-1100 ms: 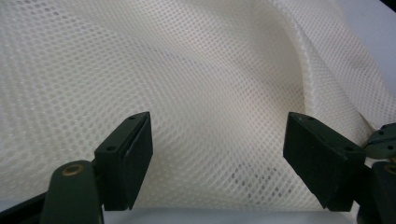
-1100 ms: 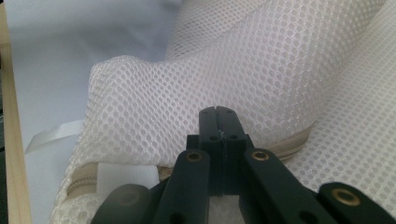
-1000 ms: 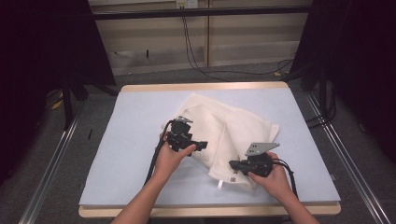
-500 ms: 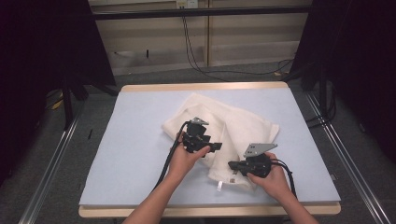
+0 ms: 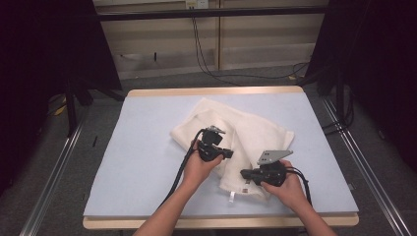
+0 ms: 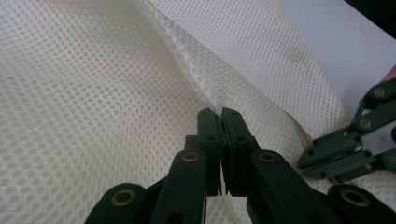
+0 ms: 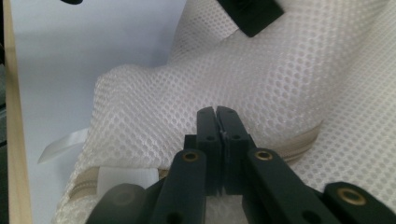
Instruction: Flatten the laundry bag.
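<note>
Both pinching cream mesh zippered laundry bag [image 5: 246, 135] mid-counter toward near edge: left gripper [image 6: 219, 116] jaws on a fold, right gripper [image 7: 217, 116] jaws beside zipper; best kept taut, pulled evenly.

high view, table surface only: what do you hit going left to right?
Bare light-blue table mat → left gripper, shut on the white mesh bag → right gripper, shut on the bag's near edge → bare mat again at the right.
</note>
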